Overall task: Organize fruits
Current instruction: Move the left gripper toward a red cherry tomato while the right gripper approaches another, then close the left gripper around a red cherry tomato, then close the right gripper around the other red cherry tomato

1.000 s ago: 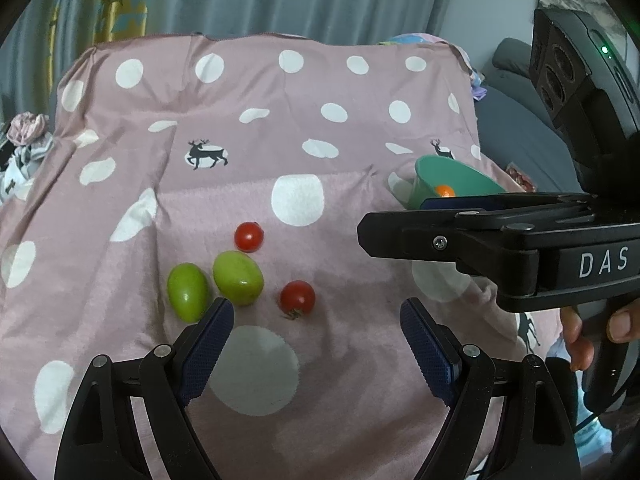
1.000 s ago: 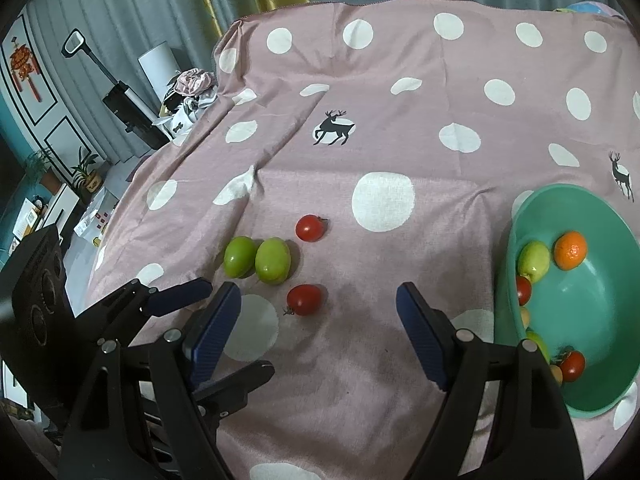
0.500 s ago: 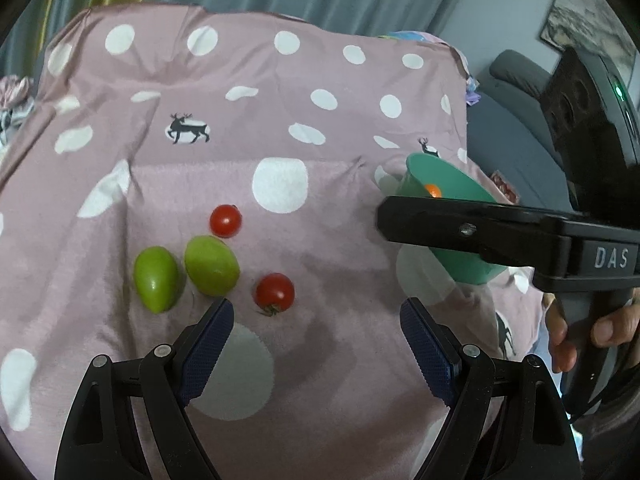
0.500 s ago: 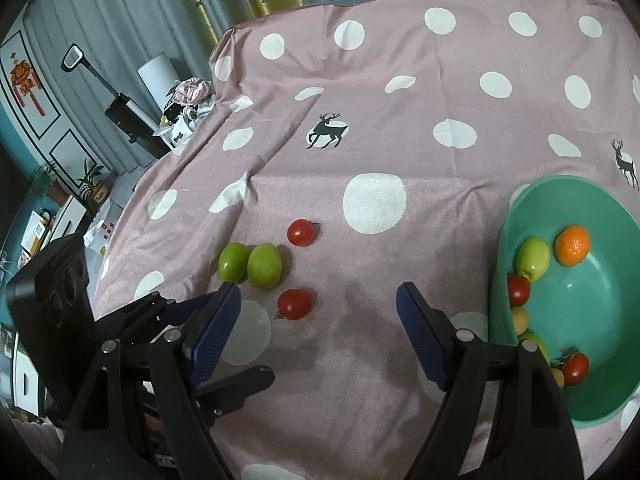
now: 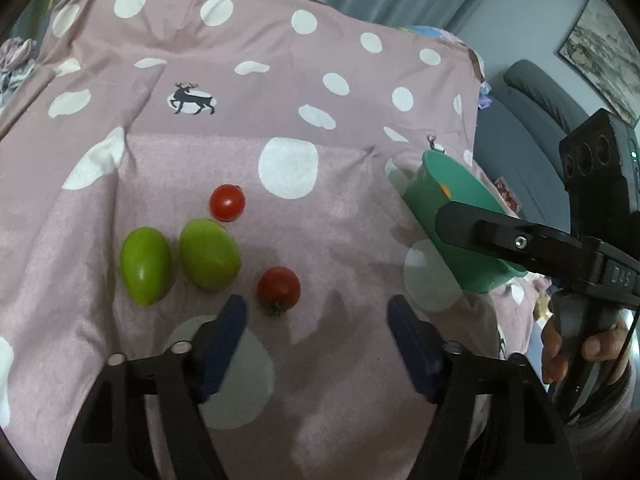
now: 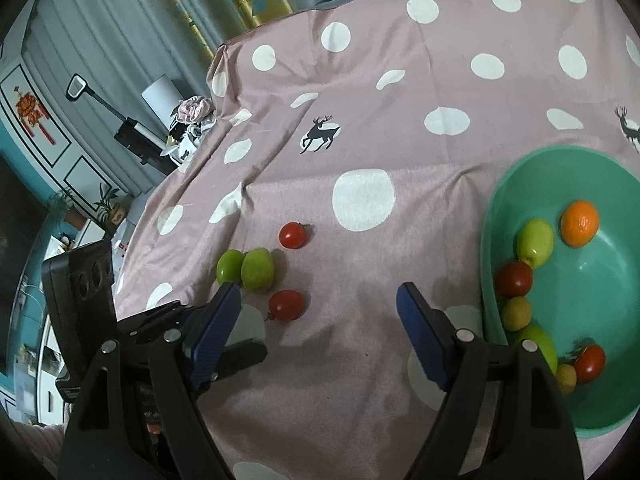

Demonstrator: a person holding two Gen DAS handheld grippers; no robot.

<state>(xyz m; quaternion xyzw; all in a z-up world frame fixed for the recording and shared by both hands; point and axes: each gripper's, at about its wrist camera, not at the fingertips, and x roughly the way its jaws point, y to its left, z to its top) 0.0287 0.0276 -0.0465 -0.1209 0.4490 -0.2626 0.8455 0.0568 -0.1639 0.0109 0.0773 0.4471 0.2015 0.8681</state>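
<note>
**Fruits wait on spotted cloth as two tongs close in**

Fruits still loose on the bench: two red cherry tomatoes and two green oval fruits lie clustered on the pink polka-dot cloth, well apart from the green bowl at the right, which already holds a small orange, a green fruit, red tomatoes and some small yellowish fruits. The left tongs hover just short of the near red tomato, their jaws closing with nothing between them; the tomato sits just off the left pad's tip. The right tongs, held in a person's hand, stand spread and empty over bare cloth between the cluster and the bowl.

The tomatoes look light, smooth-skinned and easily bruised, and round enough to roll on the cloth; a gentle pinch across the widest part of the body, clear of the stem, seems the safest hold. The right green fruit and the left green fruit appear firmer and are best taken across their short axis. They lie nearly touching, and the far red tomato sits just beside the right one, so a pad has little room to slip between.

Open cloth stretches from the cluster to the bowl, giving a free path. The cloth drops away at the bench's edges, and the bowl sits near the right edge.
</note>
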